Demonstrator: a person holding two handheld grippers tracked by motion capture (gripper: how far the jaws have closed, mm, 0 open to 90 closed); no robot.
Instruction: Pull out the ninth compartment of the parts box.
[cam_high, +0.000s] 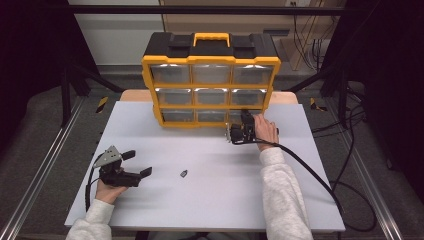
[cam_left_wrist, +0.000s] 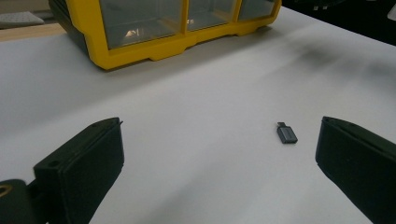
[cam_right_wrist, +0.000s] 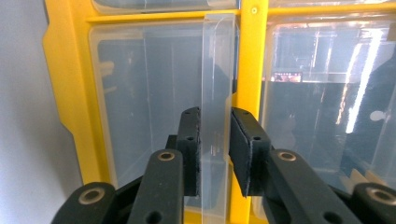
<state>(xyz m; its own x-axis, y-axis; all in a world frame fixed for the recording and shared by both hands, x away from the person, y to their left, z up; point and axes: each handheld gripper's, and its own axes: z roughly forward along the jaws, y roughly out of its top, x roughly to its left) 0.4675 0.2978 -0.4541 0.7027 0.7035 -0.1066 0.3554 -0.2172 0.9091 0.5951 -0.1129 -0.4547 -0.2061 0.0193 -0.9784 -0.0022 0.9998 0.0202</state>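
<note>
**Right Gripper Closed on Drawer Pull**

The right gripper (cam_right_wrist: 215, 154) stood at the bottom-right drawer (cam_high: 245, 116) of the yellow organiser cabinet (cam_high: 210, 85), which sat at the far edge of the table (cam_high: 210, 190). In the right gripper view, its two black jaws flanked the clear drawer pull (cam_right_wrist: 217, 93), a thin transparent tab that appeared upright there. The left pad lay against the tab; the right pad stood at its other face with little or no gap, so the jaws pinched the tab.

The left gripper (cam_high: 131, 163) rested on the near-left of the table, jaws spread wide and holding nothing. A small dark adapter (cam_left_wrist: 286, 134) lay on the table ahead of it, apart from both jaws.

Handling judgement: the drawer was thin clear plastic, light and stiff, but smooth and probably brittle at the tab. The tab was the correct hold point, gripped across its flat faces near the root. A straight pull along the drawer's slide was advisable; twisting could crack the tab or let it slip from the pads. The cabinet was light enough to shift if the drawer stuck.
</note>
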